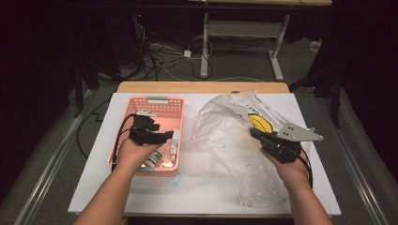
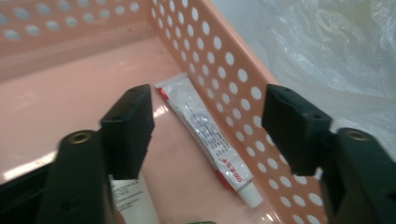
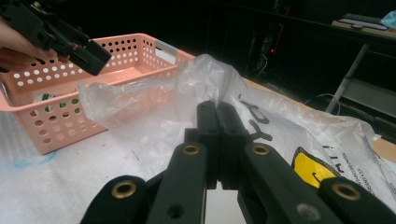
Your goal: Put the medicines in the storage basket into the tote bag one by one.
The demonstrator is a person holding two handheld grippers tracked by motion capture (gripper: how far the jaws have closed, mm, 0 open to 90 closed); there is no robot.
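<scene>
Left gripper [image 1: 162, 136] over the pink perforated basket [image 1: 158, 102], jaws apart with nothing between them, pads touching nothing. Below the gap in the left gripper view, a small white tube [image 2: 208, 135] with red ends and blue print, lying flat on the basket floor just beside the perforated wall; red lettering near the cap end too blurred to read. Part of a white labelled container [image 2: 133, 198] at the lower edge, behind the left jaw, fine print illegible. In the high view, a white bottle with a green cap [image 1: 153, 160] near the basket's front corner, close under the left hand [image 1: 133, 152].

Right gripper [image 3: 218, 114] with jaws pressed together, clamped on a fold of the clear plastic bag [image 1: 225, 140], film bunched up and rising above the tips in the right gripper view. Right hand [image 1: 293, 171] at the bag's right side, bag spread over the middle and right of the white bench [image 1: 94, 187]. On the bag, a yellow patch [image 3: 315, 170] with black outline and black letters, partly creased; only fragments legible, no whole word readable. Small black print beside the yellow patch, too fine to make out.

Farther off, the basket's grey handle [image 1: 157, 99] at its far rim, the bench's wooden far edge, then cables on the dark floor.
</scene>
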